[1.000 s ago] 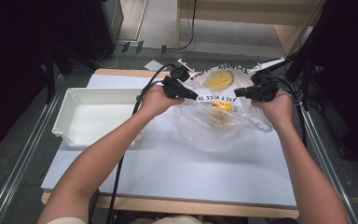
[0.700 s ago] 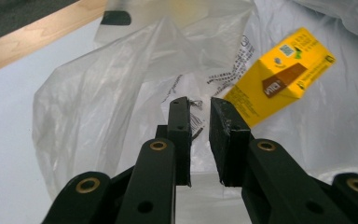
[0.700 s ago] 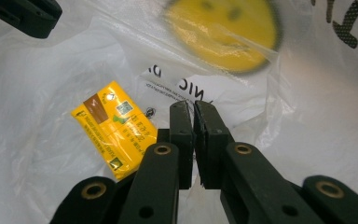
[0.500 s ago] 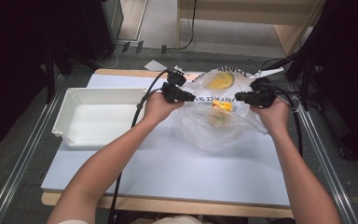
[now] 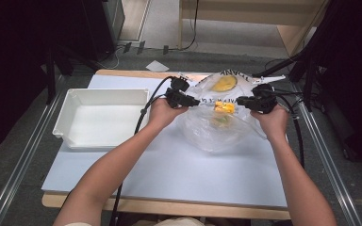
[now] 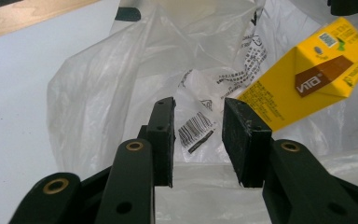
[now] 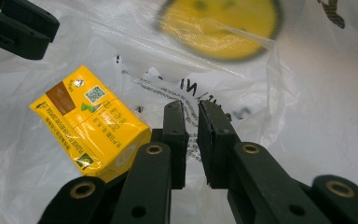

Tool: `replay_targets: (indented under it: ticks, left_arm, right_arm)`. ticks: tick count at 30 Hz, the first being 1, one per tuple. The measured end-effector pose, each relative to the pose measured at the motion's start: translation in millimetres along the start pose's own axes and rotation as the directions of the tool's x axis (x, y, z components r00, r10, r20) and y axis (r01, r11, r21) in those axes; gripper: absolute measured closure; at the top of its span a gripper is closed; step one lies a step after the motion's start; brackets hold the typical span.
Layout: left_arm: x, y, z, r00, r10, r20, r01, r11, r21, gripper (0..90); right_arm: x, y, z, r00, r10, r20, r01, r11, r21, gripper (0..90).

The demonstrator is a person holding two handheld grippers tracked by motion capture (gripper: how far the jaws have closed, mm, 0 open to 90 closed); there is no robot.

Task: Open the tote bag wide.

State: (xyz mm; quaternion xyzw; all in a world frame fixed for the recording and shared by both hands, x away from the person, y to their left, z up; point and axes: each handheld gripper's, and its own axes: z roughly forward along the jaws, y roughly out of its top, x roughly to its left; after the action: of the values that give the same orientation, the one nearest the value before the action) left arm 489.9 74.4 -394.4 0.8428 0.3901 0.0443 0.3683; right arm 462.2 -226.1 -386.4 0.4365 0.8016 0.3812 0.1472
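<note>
One yellow carton [image 6: 307, 77] | long axis tilted, seemingly inside bag [image 5: 217, 134] | both hand-held grippers released, jaws just opening.

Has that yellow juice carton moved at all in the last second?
Yes. In the high view the yellow carton inside the plastic bag has sunk slightly toward the white table, judged against the fixed white tray.
</note>
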Motion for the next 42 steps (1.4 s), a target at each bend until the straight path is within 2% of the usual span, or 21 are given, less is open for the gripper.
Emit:
replay_targets:
  ticks: [2, 5, 8, 12, 14, 15, 17, 19, 21, 22, 26, 28, 32, 35, 36, 37, 38, 40, 42]
  left_arm:
    - [1.0, -1.4, 3.9, 1.0, -0.007, 0.003, 0.007, 0.9999, 0.008, 64.1]
    - [-1.0, -3.7, 6.6, 0.9996, -0.025, 0.016, 0.026, 0.9994, -0.024, 61.9]
    - [-2.8, -4.7, 9.8, 0.9996, -0.016, 0.023, 0.017, 0.9995, -0.027, 61.4]
    - [-4.1, -7.4, 18.5, 0.9998, -0.001, 0.018, 0.001, 1.0, 0.009, 70.8]
    - [-3.5, -8.8, 24.0, 1.0, 0.002, 0.008, -0.002, 0.9994, 0.034, 75.5]
    - [-2.9, -9.7, 27.6, 1.0, -0.008, -0.001, 0.008, 0.999, 0.043, 76.8]
    - [0.4, -11.7, 33.9, 0.9992, -0.006, -0.039, 0.008, 0.9976, 0.069, 78.8]
    - [4.6, -14.6, 39.2, 0.9975, -0.003, -0.07, 0.01, 0.9957, 0.093, 78.5]
    - [12.3, -18.9, 42.8, 0.9954, -0.024, -0.093, 0.034, 0.9941, 0.103, 77.3]
    - [12.3, -18.9, 42.8, 0.9954, -0.024, -0.093, 0.034, 0.9941, 0.103, 77.0]
    - [20.8, -23.3, 45.5, 0.9914, -0.054, -0.119, 0.067, 0.9916, 0.11, 75.5]
    - [23.2, -24.2, 46.0, 0.9896, -0.05, -0.135, 0.067, 0.9901, 0.123, 75.5]
    - [27.2, -24.5, 46.0, 0.9847, -0.054, -0.166, 0.073, 0.9906, 0.116, 75.6]
    - [35.1, -26.1, 46.3, 0.977, -0.09, -0.193, 0.112, 0.9881, 0.106, 76.2]
    - [35.1, -26.1, 46.3, 0.977, -0.09, -0.193, 0.112, 0.9881, 0.106, 76.4]
    - [40.2, -26.3, 44.7, 0.973, -0.111, -0.202, 0.132, 0.9866, 0.095, 76.4]
    - [40.2, -26.3, 44.7, 0.973, -0.111, -0.202, 0.132, 0.9866, 0.095, 76.4]
    - [44.3, -26.8, 43.6, 0.9688, -0.112, -0.221, 0.134, 0.9871, 0.087, 76.5]
    - [48.0, -27.0, 42.5, 0.9638, -0.132, -0.232, 0.153, 0.9853, 0.075, 77.3]
  right_arm:
    - [-0.3, -2.7, 1.5, 1.0, 0.005, -0.002, -0.005, 1.0, -0.008, 82.7]
    - [-0.8, -7.0, 3.7, 0.9997, 0.023, -0.004, -0.023, 1.0, -0.016, 82.7]
    - [-0.9, -10.4, 6.4, 0.9994, 0.034, -0.003, -0.034, 0.999, -0.013, 82.7]
    - [-1.2, -14.2, 10.0, 0.9993, 0.038, -0.002, -0.038, 0.999, -0.011, 85.9]
    - [-1.7, -16.6, 12.2, 0.999, 0.044, -0.002, -0.044, 0.999, -0.008, 88.3]
    - [-1.9, -17.9, 13.8, 0.999, 0.045, 0.004, -0.045, 0.999, -0.003, 89.0]
    - [-4.0, -22.9, 18.8, 0.9988, 0.043, 0.024, -0.043, 0.999, 0.019, 89.4]
    - [-7.4, -27.4, 21.3, 0.9979, 0.055, 0.032, -0.056, 0.998, 0.028, 89.4]
    - [-11.1, -32.3, 22.9, 0.9968, 0.068, 0.041, -0.07, 0.997, 0.033, 89.3]
    - [-12.4, -34.2, 23.2, 0.9963, 0.073, 0.047, -0.074, 0.997, 0.037, 89.2]
    - [-17.9, -42.5, 25.1, 0.9944, 0.092, 0.054, -0.094, 0.995, 0.045, 89.1]
    - [-20.6, -47.4, 26.7, 0.9927, 0.104, 0.061, -0.108, 0.993, 0.053, 89.1]
    - [-25.3, -56.5, 30.4, 0.989, 0.125, 0.08, -0.13, 0.989, 0.067, 89.1]
    - [-32.1, -66.2, 34.0, 0.9853, 0.135, 0.104, -0.144, 0.986, 0.088, 89.1]
    - [-32.1, -66.2, 34.0, 0.9853, 0.135, 0.104, -0.144, 0.986, 0.088, 89.1]
    - [-35.7, -71.6, 35.5, 0.9825, 0.149, 0.112, -0.159, 0.983, 0.092, 89.3]
    - [-35.7, -71.6, 35.5, 0.9825, 0.149, 0.112, -0.159, 0.983, 0.092, 89.3]
    - [-39.2, -76.2, 36.1, 0.9802, 0.158, 0.119, -0.169, 0.981, 0.096, 89.3]
    - [-42.7, -79.9, 36.2, 0.9784, 0.165, 0.125, -0.177, 0.98, 0.096, 89.3]
